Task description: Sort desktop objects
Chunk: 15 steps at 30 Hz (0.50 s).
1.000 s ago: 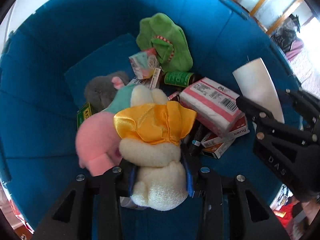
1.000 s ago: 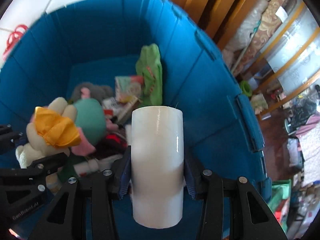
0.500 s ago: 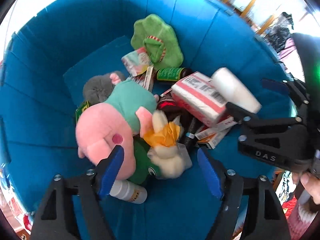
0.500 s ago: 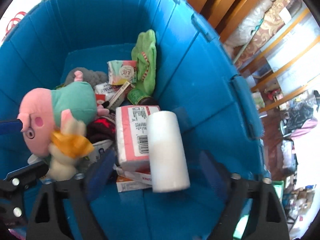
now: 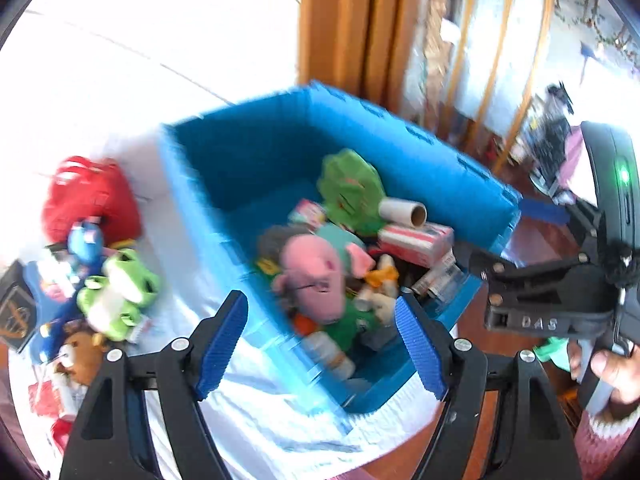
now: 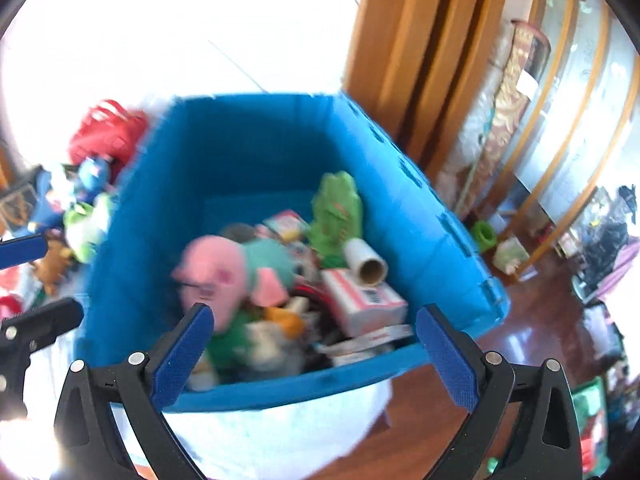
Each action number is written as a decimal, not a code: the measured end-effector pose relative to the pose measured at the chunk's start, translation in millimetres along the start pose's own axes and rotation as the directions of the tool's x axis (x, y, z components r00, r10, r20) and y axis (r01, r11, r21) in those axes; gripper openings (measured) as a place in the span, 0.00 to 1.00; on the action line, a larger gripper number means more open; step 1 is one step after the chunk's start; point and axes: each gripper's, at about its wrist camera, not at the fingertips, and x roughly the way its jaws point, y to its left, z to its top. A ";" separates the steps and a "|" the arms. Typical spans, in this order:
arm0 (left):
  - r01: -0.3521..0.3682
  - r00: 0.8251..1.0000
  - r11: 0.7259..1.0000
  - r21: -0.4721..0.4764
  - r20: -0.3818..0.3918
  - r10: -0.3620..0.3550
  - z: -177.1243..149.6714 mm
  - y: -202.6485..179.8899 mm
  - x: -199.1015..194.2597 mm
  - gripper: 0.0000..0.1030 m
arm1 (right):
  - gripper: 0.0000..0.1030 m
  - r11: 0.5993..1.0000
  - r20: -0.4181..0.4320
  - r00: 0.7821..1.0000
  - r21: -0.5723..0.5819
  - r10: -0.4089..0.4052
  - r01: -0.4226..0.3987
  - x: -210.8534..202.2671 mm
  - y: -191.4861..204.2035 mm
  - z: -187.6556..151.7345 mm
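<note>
Left wrist view: both grippers hang empty above the blue bin (image 5: 440,152), which is full of toys and boxes.

The left gripper (image 5: 322,344) has its blue pads spread with nothing between them. The right gripper (image 6: 316,354) has just been opening and its jaws stand wide, also bare; in the left view its black body shows at the right edge, held by a hand (image 5: 612,372). In the bin a white roll (image 6: 366,262) lies on a pink-and-white box (image 6: 360,300), just beside a green plush (image 6: 336,212). A pink pig (image 5: 316,276) lies on top of the heap, a small rabbit with a yellow bow (image 5: 382,288) against it. Outside the bin, on the white cloth (image 5: 256,412), sit a green frog (image 5: 116,296), a red bag (image 5: 88,200) and other blurred toys.
</note>
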 end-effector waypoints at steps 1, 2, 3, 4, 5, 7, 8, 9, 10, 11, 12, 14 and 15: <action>-0.023 0.999 1.000 -0.007 0.034 0.023 -8.6 7.4 -13.5 0.74 | 1.00 1.000 0.022 1.000 0.001 0.008 -0.008 -8.7 10.1 -3.0; -0.047 0.997 0.999 -0.018 0.065 0.048 -17.9 15.0 -26.2 0.74 | 1.00 1.000 0.046 0.999 0.000 0.013 -0.013 -18.0 21.2 -6.7; -0.068 0.993 0.997 -0.030 0.094 0.071 -27.5 22.3 -38.8 0.75 | 1.00 1.000 0.075 0.997 -0.001 0.018 -0.018 -28.8 35.0 -11.8; -0.089 0.988 0.995 -0.046 0.120 0.094 -37.2 29.8 -50.9 0.83 | 1.00 1.000 0.095 0.995 0.000 0.022 -0.022 -36.1 45.1 -15.8; -0.108 0.983 0.992 -0.065 0.143 0.116 -47.1 38.1 -63.7 0.93 | 1.00 1.000 0.113 0.993 0.004 0.030 -0.031 -43.9 56.1 -20.8; -0.137 0.969 0.986 -0.093 0.194 0.153 -66.4 52.3 -86.6 0.99 | 1.00 0.998 0.149 0.987 0.000 0.060 -0.061 -59.0 80.2 -33.7; -0.156 0.961 0.982 -0.104 0.213 0.176 -75.8 58.1 -96.3 0.99 | 1.00 0.998 0.169 0.983 -0.003 0.066 -0.067 -67.2 92.5 -41.0; -0.173 0.955 0.979 -0.112 0.225 0.194 -83.4 63.3 -104.2 0.99 | 1.00 0.998 0.187 0.980 -0.007 0.064 -0.064 -74.9 103.0 -47.2; -0.185 0.950 0.976 -0.118 0.235 0.208 -90.2 67.7 -110.7 0.99 | 1.00 0.998 0.200 0.978 -0.009 0.061 -0.061 -80.9 110.9 -52.4; -0.194 0.946 0.973 -0.126 0.239 0.219 -96.9 72.0 -116.4 0.99 | 1.00 0.998 0.212 0.975 -0.008 0.058 -0.058 -87.0 118.1 -57.6; -0.200 0.943 0.970 -0.136 0.240 0.229 -102.8 76.8 -121.8 0.99 | 1.00 0.998 0.223 0.973 -0.009 0.057 -0.056 -93.6 126.0 -63.7; -0.202 0.942 0.967 -0.157 0.237 0.235 -113.0 87.3 -130.6 0.99 | 1.00 0.998 0.239 0.969 -0.012 0.058 -0.057 -104.4 136.2 -74.0; -0.200 0.943 0.966 -0.165 0.235 0.235 -118.0 91.5 -133.8 0.99 | 1.00 0.998 0.242 0.969 -0.013 0.056 -0.054 -108.4 140.9 -77.9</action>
